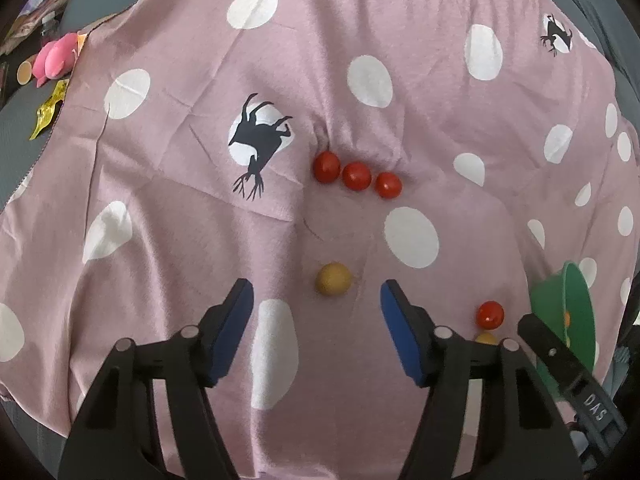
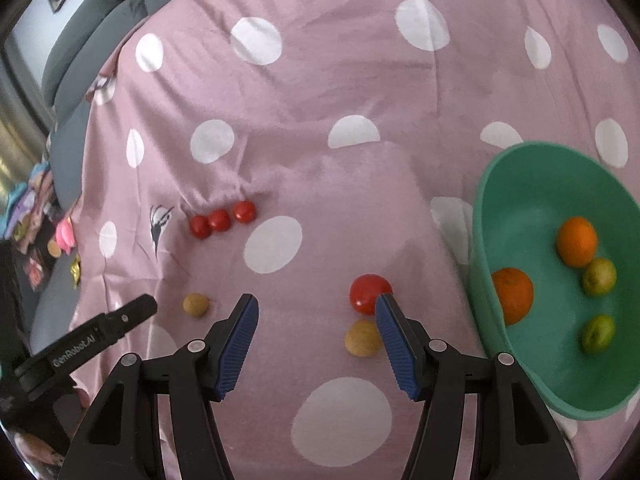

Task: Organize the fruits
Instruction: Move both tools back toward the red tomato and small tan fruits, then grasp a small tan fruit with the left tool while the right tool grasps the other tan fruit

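Above yellow fruit [image 1: 333,279], left gripper [image 1: 317,294] agape.

The pink dotted cloth [image 2: 320,120] looks soft and matt; the green bowl [image 2: 520,208] is smooth plastic; the red tomatoes [image 1: 357,176] are glossy; ribbed blue pads [image 2: 236,352] look rubbery

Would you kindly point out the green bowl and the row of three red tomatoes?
green bowl [image 2: 490,200]: right wrist view, on its inner wall.
row of three red tomatoes [image 1: 357,176]: left wrist view, middle tomato.
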Tool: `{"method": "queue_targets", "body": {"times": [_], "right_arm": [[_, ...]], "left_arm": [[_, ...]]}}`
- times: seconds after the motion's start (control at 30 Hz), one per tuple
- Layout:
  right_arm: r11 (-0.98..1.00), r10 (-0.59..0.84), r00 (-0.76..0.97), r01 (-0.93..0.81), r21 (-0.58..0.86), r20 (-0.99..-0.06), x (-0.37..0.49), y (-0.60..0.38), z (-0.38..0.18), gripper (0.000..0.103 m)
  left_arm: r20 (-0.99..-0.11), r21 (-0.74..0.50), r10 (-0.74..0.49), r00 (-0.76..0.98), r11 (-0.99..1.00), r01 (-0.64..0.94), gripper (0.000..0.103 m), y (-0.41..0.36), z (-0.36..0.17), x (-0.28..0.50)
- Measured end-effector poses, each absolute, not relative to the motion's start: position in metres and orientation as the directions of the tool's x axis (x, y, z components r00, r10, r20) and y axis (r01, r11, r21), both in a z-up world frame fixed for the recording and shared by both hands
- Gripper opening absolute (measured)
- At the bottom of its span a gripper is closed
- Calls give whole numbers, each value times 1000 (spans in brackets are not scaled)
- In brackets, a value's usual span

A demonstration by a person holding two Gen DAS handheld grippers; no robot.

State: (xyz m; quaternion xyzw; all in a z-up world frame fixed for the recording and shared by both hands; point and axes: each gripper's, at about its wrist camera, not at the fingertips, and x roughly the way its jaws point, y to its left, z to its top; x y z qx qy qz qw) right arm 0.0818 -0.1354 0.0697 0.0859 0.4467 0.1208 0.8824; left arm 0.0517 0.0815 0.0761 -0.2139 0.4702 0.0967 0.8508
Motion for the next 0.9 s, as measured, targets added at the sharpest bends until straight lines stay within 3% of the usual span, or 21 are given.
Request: {"method": "queue_targets", "body": {"times": [0.17,0.33,0.47,0.9], "right_arm": [[939,332,546,-118,322,-769,87,-143,65,61],[949,313,522,-129,289,-793,89,-137,58,61],[956,290,492,-114,269,-821,93,-136,47,50],[979,202,468,-90,180,-860,97,-138,29,40]], "left_arm": [[-835,-303,-70,546,887,-349,53,81,72,56],[-843,-320,-102,529,885,-339,47,77,58,69],[-852,-314,-108,512,888,-335,46,75,51,78],[-879,-267,-84,470,902,-339,37,70,31,106]]}}
